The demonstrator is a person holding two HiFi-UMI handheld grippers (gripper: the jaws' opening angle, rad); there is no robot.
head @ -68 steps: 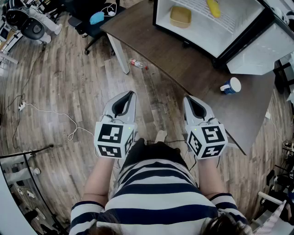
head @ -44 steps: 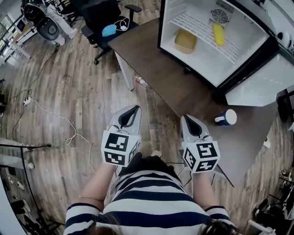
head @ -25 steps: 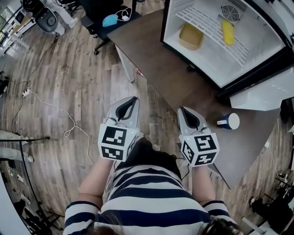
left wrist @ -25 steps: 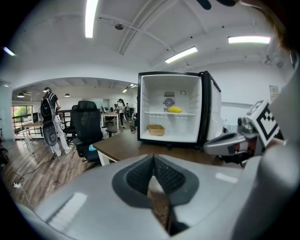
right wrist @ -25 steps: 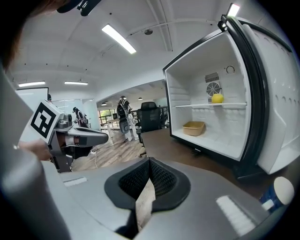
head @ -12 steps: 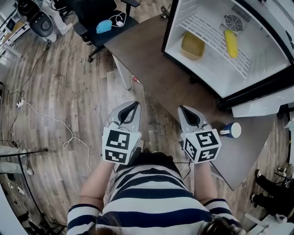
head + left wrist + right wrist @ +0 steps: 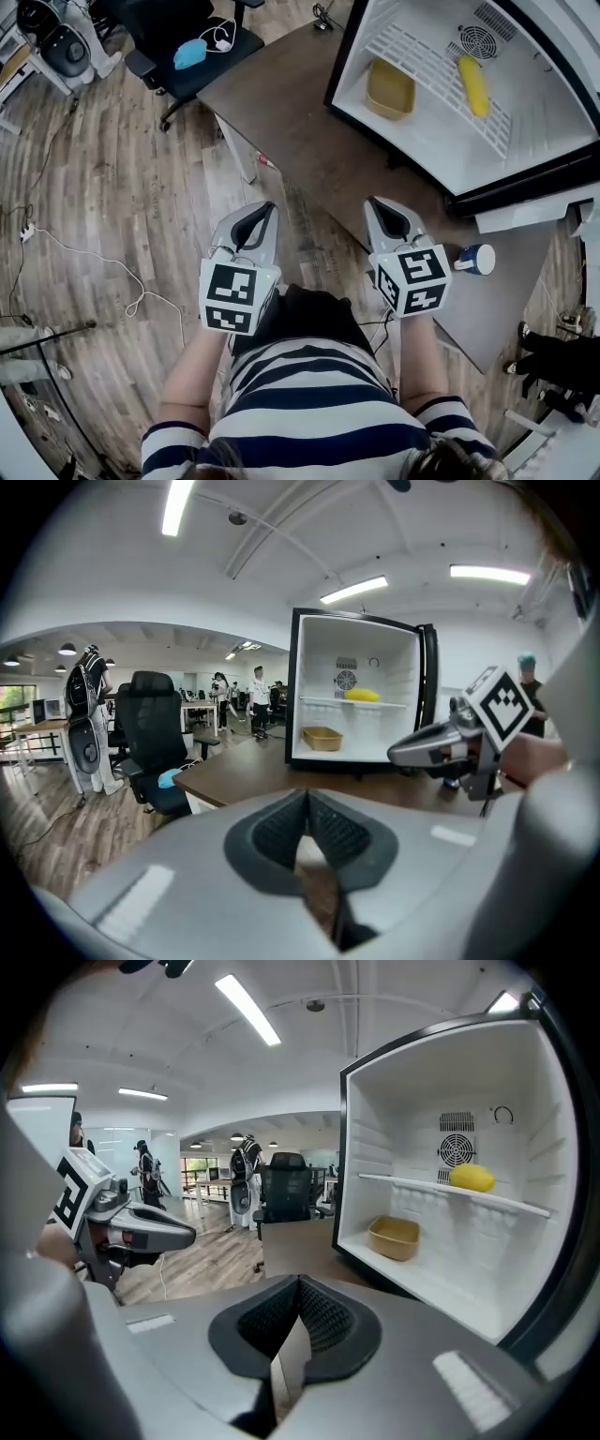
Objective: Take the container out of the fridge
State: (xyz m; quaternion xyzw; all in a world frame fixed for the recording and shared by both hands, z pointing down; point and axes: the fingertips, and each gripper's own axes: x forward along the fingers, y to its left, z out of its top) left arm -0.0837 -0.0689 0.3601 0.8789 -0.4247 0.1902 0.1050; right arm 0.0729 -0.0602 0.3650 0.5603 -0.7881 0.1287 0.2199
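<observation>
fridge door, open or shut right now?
Open: the door is swung aside, and both gripper views look straight into the fridge at the tan container on its floor.

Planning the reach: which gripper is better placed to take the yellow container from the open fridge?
Right, likely: the right gripper is nearer the fridge, its view facing the container; the left gripper hangs farther off, over floor. Both are shut.

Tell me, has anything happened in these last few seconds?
The person seems to have edged nearer the open fridge, which now shows more fully in the head view. Nothing was grabbed or released. The left hand-held gripper and right hand-held gripper stay shut and empty; the yellow container still sits inside.
</observation>
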